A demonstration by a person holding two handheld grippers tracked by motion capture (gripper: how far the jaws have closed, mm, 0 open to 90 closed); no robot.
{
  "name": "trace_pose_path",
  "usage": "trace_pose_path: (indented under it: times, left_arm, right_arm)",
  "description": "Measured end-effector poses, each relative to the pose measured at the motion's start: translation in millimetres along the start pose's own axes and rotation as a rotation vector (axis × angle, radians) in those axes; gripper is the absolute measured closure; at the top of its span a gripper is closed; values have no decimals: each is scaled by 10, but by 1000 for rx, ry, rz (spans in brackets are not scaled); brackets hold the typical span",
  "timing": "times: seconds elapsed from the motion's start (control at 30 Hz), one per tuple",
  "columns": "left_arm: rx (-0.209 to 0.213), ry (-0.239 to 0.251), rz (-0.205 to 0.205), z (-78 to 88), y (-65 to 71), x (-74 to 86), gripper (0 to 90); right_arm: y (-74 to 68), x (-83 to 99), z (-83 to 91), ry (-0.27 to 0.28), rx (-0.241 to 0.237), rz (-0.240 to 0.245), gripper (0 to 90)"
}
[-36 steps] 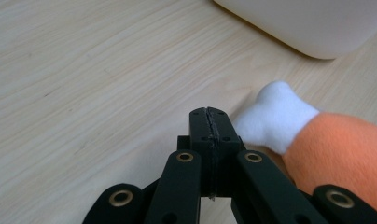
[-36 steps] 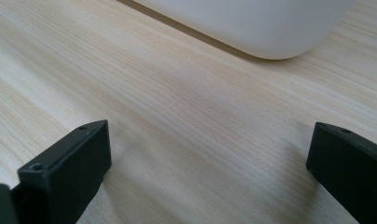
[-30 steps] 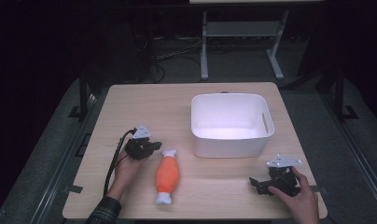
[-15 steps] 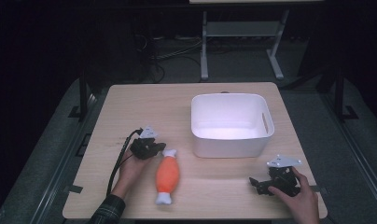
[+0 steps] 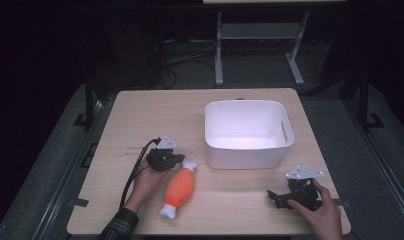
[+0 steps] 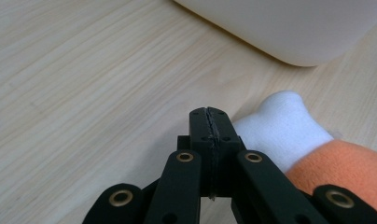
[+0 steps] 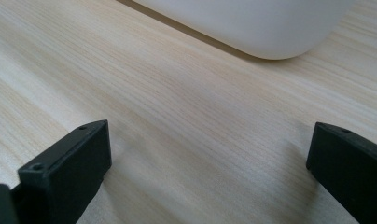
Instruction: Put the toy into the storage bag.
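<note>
Plush toy (image 5: 179, 187) lies near the worktop's (image 5: 140, 115) front edge, long axis slanting toward the bin (image 5: 247, 132); my left gripper (image 5: 177, 159), jaws closed empty, sits beside its white end; right gripper (image 5: 274, 196) gapes wide, farther off.

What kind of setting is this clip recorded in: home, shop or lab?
Probably a lab or recording studio: a bare wooden table lit in a dark room, loose cables on the floor behind it, and staged props, a white bin and a plush toy.
</note>
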State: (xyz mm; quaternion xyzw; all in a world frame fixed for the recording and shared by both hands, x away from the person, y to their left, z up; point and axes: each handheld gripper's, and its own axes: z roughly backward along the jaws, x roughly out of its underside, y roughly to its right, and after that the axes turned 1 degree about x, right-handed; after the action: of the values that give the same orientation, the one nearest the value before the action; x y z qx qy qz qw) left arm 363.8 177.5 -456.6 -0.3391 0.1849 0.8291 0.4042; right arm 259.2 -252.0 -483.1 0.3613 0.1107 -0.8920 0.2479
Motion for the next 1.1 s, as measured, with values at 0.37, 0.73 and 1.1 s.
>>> trace_pose_path:
  times: [0.37,0.73,1.1]
  left_arm:
    - [50,2,-48,-66,139,-124,895]
    - [114,5,-92,-87,277,-201,896]
    - [151,16,-93,-60,315,-231,894]
  right_arm:
    - [0,0,0,0,0,0,0]
    - [0,0,0,0,0,0,0]
    - [0,0,0,0,0,0,0]
